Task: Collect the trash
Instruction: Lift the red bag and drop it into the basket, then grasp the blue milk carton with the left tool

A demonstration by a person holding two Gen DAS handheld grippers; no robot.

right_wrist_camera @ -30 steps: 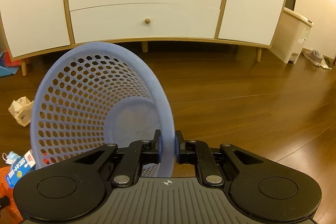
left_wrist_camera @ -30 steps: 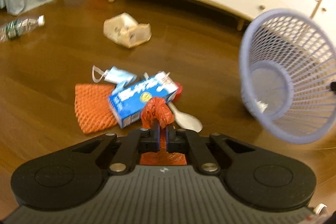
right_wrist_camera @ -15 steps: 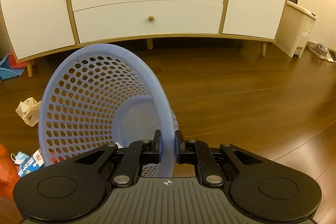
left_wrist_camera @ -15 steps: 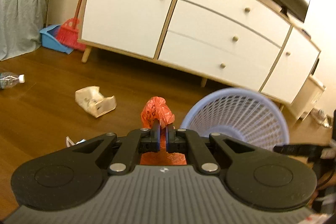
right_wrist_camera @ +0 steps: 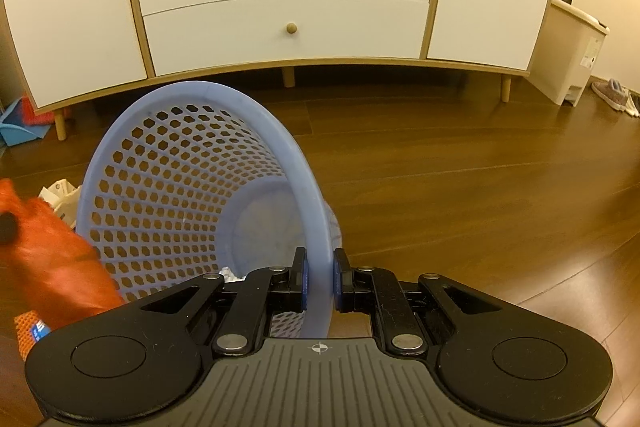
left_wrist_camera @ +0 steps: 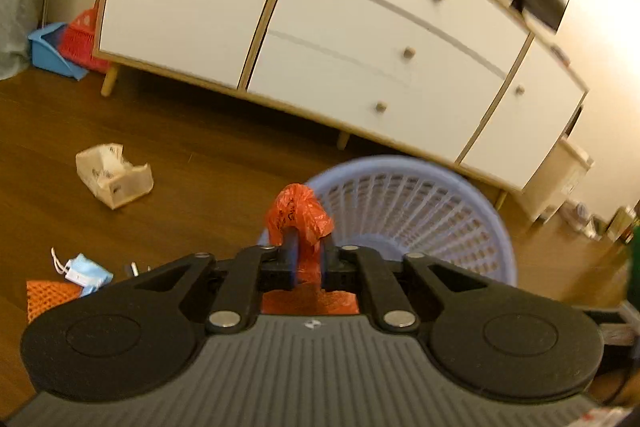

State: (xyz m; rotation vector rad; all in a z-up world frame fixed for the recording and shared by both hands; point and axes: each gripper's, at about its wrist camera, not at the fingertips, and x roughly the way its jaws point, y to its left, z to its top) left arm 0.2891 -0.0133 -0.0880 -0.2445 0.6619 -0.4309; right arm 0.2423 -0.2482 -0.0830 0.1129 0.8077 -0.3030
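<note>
Orange plastic bag [left_wrist_camera: 298, 217] pinched tight in my left gripper [left_wrist_camera: 306, 259], hanging just left of the basket [right_wrist_camera: 192, 187] rim, mouth tilted toward it. Right gripper [right_wrist_camera: 319, 281] clamps the basket's near rim. I'd judge the drop goes rightward into the basket.

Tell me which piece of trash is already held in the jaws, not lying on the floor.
The orange plastic bag, pinched in the left gripper. The crumpled paper bag and face mask lie on the floor.

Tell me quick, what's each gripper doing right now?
Left gripper: shut on the orange plastic bag.
Right gripper: shut on the rim of the blue basket.
</note>
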